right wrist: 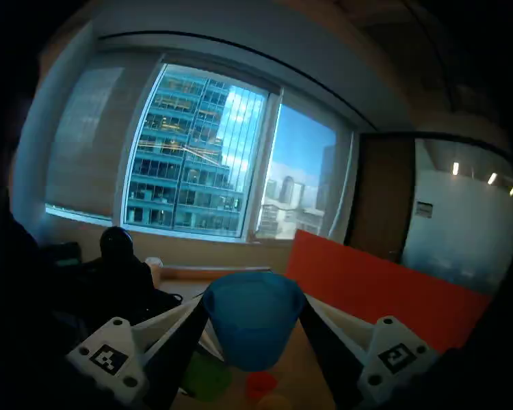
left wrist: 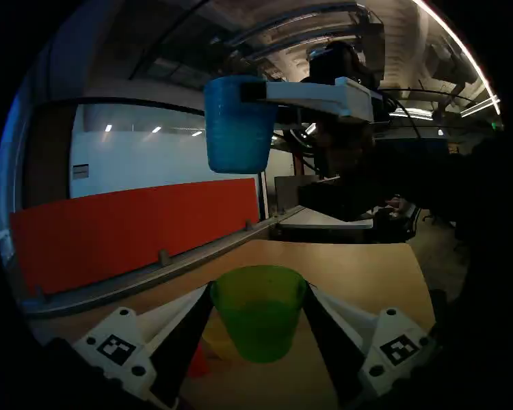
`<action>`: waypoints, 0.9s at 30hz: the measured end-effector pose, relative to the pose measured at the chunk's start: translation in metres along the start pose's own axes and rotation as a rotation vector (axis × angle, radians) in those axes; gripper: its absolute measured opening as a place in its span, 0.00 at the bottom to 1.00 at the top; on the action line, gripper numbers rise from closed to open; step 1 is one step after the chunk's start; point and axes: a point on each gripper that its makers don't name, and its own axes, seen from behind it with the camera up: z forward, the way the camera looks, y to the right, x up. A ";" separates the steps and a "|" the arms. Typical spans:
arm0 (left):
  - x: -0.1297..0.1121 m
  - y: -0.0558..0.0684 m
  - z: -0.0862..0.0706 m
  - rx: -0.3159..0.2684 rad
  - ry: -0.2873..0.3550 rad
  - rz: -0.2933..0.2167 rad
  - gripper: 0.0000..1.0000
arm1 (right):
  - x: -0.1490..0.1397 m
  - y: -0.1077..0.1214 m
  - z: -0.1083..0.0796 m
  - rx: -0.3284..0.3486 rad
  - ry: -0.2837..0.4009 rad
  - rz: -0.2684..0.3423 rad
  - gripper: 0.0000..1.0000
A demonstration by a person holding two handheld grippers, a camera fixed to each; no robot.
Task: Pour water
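You are at the lining-up stage of the pour, as far as these views let one judge. Your left tool (left wrist: pixel 260 336) is closed on the translucent green plastic cup (left wrist: pixel 258 307), one finger against each side; the cup is upright and low over the pale wooden table (left wrist: pixel 366 273). Whether it rests on the table I cannot tell. Its lower part looks darker, which may be water already in it.

Your right tool (right wrist: pixel 253 335) grips the translucent blue plastic cup (right wrist: pixel 253 321) in the same way, fingers pressed on both sides. In the left gripper view the blue cup hangs high, upright, above and beyond the green one and well apart from it. No water is falling.

The next move probably calls for lowering the blue cup until its rim is near the green cup's mouth, then tipping it slowly while the left tool holds the green cup level. From that height a pour would likely splash.

A small red object (left wrist: pixel 198 362) and a yellowish one (left wrist: pixel 219 338) sit on the table just beside the green cup; keep the stream off them. A long orange-red partition panel (left wrist: pixel 140 232) runs along the table's far edge, and a large window (right wrist: pixel 195 171) lies beyond. Nothing stands between the two cups.
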 end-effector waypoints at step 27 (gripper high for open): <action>-0.013 -0.007 -0.011 0.022 -0.054 0.020 0.88 | -0.031 0.010 -0.025 -0.022 -0.029 0.101 0.92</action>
